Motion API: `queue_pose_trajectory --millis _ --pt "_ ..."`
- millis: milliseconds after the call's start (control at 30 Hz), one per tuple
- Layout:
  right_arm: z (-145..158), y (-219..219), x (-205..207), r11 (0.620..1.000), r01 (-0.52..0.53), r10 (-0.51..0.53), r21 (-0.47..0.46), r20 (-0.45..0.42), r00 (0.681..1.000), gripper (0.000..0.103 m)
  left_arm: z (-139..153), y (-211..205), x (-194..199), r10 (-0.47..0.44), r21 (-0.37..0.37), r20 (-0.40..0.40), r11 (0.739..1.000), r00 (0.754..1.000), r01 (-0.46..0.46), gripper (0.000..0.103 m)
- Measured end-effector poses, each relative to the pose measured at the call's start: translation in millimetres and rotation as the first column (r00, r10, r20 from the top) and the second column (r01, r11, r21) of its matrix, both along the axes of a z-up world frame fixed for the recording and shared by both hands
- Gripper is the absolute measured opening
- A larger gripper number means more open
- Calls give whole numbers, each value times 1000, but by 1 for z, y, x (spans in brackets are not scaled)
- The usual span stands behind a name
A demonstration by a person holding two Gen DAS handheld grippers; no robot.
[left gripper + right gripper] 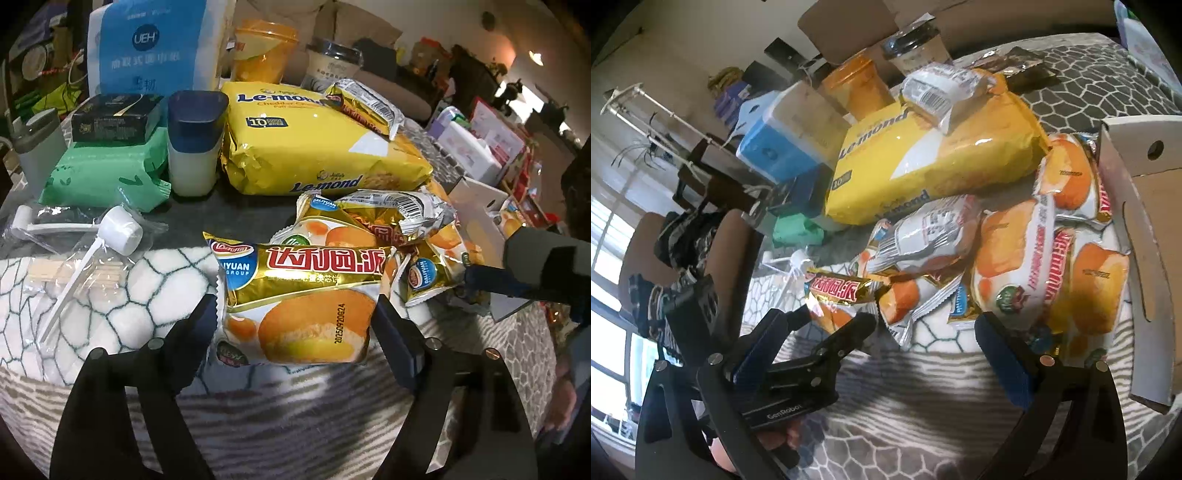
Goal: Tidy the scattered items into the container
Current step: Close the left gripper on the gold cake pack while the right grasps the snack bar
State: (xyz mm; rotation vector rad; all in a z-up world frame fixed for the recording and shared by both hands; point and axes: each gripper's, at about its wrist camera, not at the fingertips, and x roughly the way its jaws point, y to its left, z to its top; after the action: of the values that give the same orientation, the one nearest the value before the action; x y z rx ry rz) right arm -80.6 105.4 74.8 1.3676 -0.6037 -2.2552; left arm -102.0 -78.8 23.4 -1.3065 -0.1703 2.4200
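Note:
A gold and orange pie pack [299, 295] lies on the patterned blanket, and my left gripper [295, 314] is shut on its two side edges. From the right wrist view, that same left gripper [831, 321] shows low on the left with the pack [834, 291] in it. More pie packs [369, 229] [1034, 258] are heaped just beyond. The white cardboard box [1145, 184] [476, 199] stands at the right of the heap. My right gripper [882, 332] is open over the blanket, with its right finger beside the nearest pack; its blue fingertip [480, 280] shows by the heap.
A big yellow Lemond bag [314, 147] lies behind the heap with one pie pack on top. Left of it stand a blue-capped white jar [194, 147], a green wipes pack [103, 173] under a black box [114, 114], and a bagged white scoop [122, 230].

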Motion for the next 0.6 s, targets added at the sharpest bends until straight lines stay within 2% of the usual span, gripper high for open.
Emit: queue_pose_trajectory --millis 233,333,467,600 --pt "9 9 14 999 -42 42 -13 2 999 103 11 -4 20 7 34 6 999 1000 -7 76" --pt "2 9 25 994 -83 88 -75 64 994 103 17 1 40 -18 53 15 998 1000 18 76" --pt "-12 16 46 980 -94 121 -175 150 981 103 19 17 70 -54 71 60 996 997 50 76" --pt "-22 33 76 979 -98 130 -176 181 975 103 13 36 105 -51 135 141 990 989 32 76"
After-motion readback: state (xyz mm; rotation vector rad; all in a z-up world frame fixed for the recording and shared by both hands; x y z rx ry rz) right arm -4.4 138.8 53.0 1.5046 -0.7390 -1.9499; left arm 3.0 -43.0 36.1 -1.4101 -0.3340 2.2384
